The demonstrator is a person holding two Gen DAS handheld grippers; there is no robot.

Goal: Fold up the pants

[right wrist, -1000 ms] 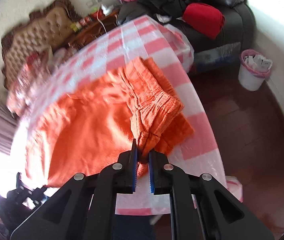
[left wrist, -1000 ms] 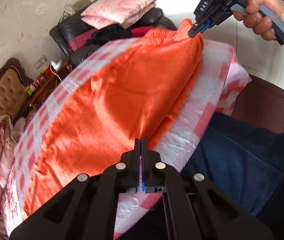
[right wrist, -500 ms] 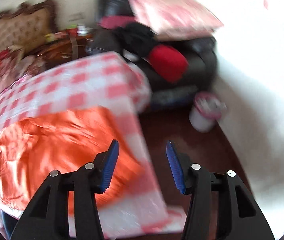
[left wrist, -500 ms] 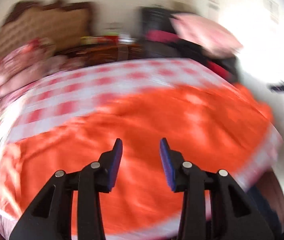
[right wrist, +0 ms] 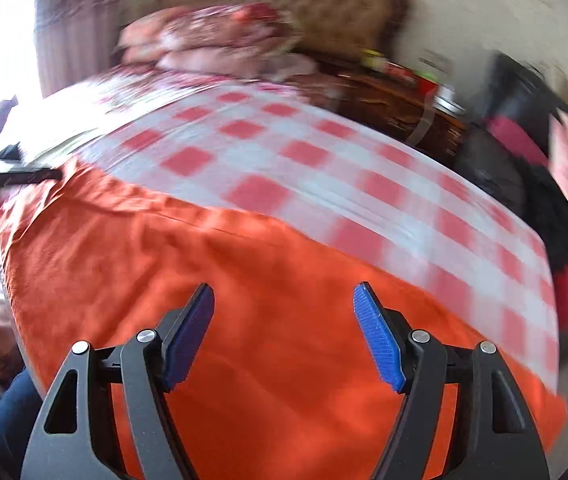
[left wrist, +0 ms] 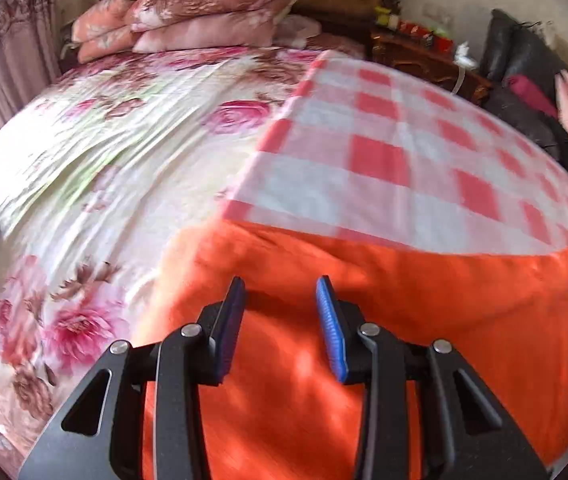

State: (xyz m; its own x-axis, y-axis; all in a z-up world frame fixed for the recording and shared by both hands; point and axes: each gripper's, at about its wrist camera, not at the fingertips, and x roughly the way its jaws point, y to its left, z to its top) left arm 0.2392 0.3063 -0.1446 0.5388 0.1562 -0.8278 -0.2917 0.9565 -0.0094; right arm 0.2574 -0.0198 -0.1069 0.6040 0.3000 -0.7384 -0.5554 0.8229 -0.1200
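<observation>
The orange pants [left wrist: 423, 304] lie spread flat on a red-and-white checked cloth [left wrist: 383, 152] on the bed. They also show in the right wrist view [right wrist: 244, 280]. My left gripper [left wrist: 280, 292] is open and empty, just above the pants near their left end. My right gripper [right wrist: 284, 300] is open wide and empty, above the middle of the pants. The left gripper shows as a dark blurred shape at the left edge of the right wrist view [right wrist: 0, 164].
A floral bedsheet [left wrist: 104, 152] covers the left of the bed, with stacked pillows [left wrist: 196, 12] by the headboard. A wooden nightstand [left wrist: 423, 56] and a black sofa with clothes [left wrist: 523, 80] stand at the right. The right wrist view is motion-blurred.
Both grippers let go of the pants and opened. Both swung round and now face the headboard, low over the flat pants.
</observation>
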